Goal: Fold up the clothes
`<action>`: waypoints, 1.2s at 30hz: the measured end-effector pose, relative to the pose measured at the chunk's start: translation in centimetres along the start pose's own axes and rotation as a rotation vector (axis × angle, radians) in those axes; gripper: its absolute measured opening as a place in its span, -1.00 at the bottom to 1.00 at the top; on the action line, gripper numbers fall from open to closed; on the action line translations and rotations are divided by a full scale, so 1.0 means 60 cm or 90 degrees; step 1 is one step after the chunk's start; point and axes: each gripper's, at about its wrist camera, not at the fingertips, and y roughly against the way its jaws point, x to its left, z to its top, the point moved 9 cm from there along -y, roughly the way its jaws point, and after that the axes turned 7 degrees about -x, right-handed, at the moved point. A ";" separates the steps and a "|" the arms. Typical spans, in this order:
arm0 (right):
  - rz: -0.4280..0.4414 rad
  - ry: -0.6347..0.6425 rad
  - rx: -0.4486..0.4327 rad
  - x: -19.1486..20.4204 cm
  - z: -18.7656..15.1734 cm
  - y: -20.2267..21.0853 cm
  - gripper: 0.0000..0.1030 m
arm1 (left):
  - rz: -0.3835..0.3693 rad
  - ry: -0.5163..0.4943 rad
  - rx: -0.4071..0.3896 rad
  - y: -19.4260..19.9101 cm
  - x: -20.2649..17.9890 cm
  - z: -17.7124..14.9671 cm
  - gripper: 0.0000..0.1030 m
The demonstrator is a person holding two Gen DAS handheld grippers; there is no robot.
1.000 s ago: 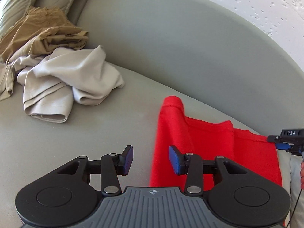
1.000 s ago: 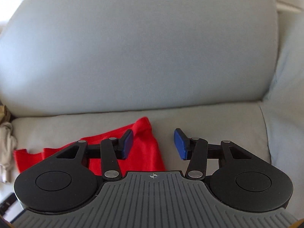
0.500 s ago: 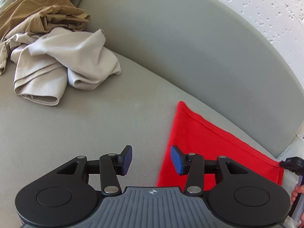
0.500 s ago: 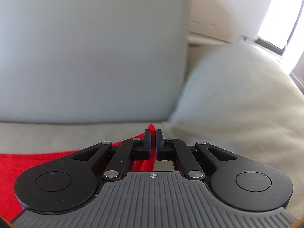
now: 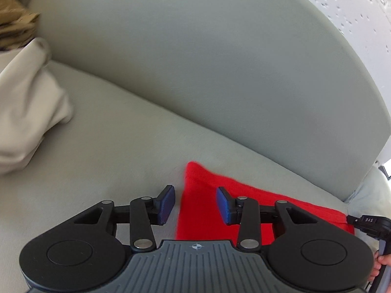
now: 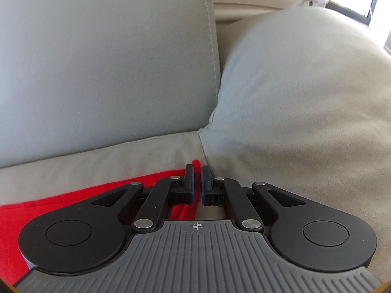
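1 hand-held gripper [image 6: 197, 183] pinches the red cloth's [image 6: 73, 195] corner.

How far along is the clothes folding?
Early, it seems. Nothing looks folded yet: the red cloth lies flat on the sofa seat. In hand: the right tool is shut on one corner, and the left tool hangs open over another. Left: folding it, then the crumpled beige garment beside it.

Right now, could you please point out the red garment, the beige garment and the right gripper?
red garment [image 5: 202, 210]: left wrist view, left edge.
beige garment [image 5: 27, 112]: left wrist view, crumpled middle.
right gripper [image 6: 197, 184]: right wrist view, between fingertips.
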 end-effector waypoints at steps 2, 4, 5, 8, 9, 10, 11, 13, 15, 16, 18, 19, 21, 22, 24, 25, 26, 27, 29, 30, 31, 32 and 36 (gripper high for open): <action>0.011 -0.013 0.003 -0.003 0.000 0.000 -0.90 | 0.010 -0.046 -0.002 -0.007 -0.013 0.004 -0.95; 0.019 -0.022 0.000 -0.006 0.000 0.003 -0.90 | 0.034 -0.107 -0.029 0.002 -0.028 0.012 -0.98; 0.028 -0.031 -0.007 -0.005 0.001 0.008 -0.90 | 0.050 -0.126 -0.052 0.014 -0.031 0.021 -0.98; 0.080 -0.060 -0.037 0.008 0.019 0.026 -0.90 | 0.086 -0.137 -0.115 0.053 -0.029 0.060 -0.98; 0.099 -0.063 -0.049 0.019 0.027 0.032 -0.91 | 0.104 -0.147 -0.130 0.062 -0.025 0.073 -0.98; 0.120 -0.064 -0.056 0.034 0.035 0.037 -0.91 | 0.125 -0.164 -0.139 0.069 -0.020 0.084 -0.98; 0.137 -0.062 -0.061 0.052 0.042 0.039 -0.91 | 0.142 -0.178 -0.144 0.072 -0.014 0.093 -0.98; 0.157 -0.049 -0.075 0.090 0.058 0.039 -0.91 | 0.166 -0.176 -0.147 0.072 0.007 0.107 -0.98; 0.160 -0.028 -0.093 0.123 0.066 0.033 -0.91 | 0.191 -0.157 -0.131 0.058 0.036 0.108 -0.98; 0.163 -0.026 -0.089 0.135 0.065 0.025 -0.91 | 0.203 -0.149 -0.119 0.049 0.052 0.106 -0.97; 0.170 -0.030 -0.065 0.156 0.056 0.000 -0.91 | 0.225 -0.150 -0.097 0.032 0.076 0.090 -0.96; 0.170 -0.028 -0.047 0.164 0.049 -0.014 -0.90 | 0.233 -0.149 -0.083 0.024 0.085 0.080 -0.94; 0.160 -0.016 -0.015 0.173 0.037 -0.036 -0.77 | 0.253 -0.156 -0.079 0.017 0.091 0.062 -0.78; 0.154 -0.006 -0.008 0.175 0.036 -0.041 -0.63 | 0.262 -0.164 -0.089 0.023 0.088 0.059 -0.62; 0.144 0.000 -0.002 0.172 0.042 -0.031 -0.12 | 0.262 -0.159 -0.098 0.042 0.085 0.062 -0.18; 0.145 -0.010 -0.007 0.166 0.049 -0.017 -0.02 | 0.254 -0.154 -0.113 0.058 0.081 0.068 -0.17; 0.158 -0.024 -0.025 0.157 0.059 0.006 -0.04 | 0.244 -0.145 -0.125 0.079 0.075 0.075 -0.17; 0.175 -0.036 -0.046 0.148 0.070 0.034 -0.04 | 0.234 -0.134 -0.137 0.106 0.068 0.083 -0.16; 0.208 -0.049 -0.077 0.125 0.086 0.103 -0.02 | 0.209 -0.111 -0.161 0.166 0.051 0.098 -0.11; 0.228 -0.053 -0.091 0.110 0.090 0.145 -0.02 | 0.191 -0.101 -0.175 0.203 0.038 0.101 -0.06; 0.248 -0.058 -0.105 0.094 0.092 0.189 0.06 | 0.173 -0.095 -0.187 0.242 0.023 0.102 0.01; 0.267 -0.061 -0.119 0.077 0.093 0.232 0.18 | 0.156 -0.094 -0.196 0.282 0.006 0.099 0.02; 0.319 -0.051 -0.183 -0.002 0.067 0.421 0.48 | 0.115 -0.114 -0.223 0.440 -0.078 0.057 0.26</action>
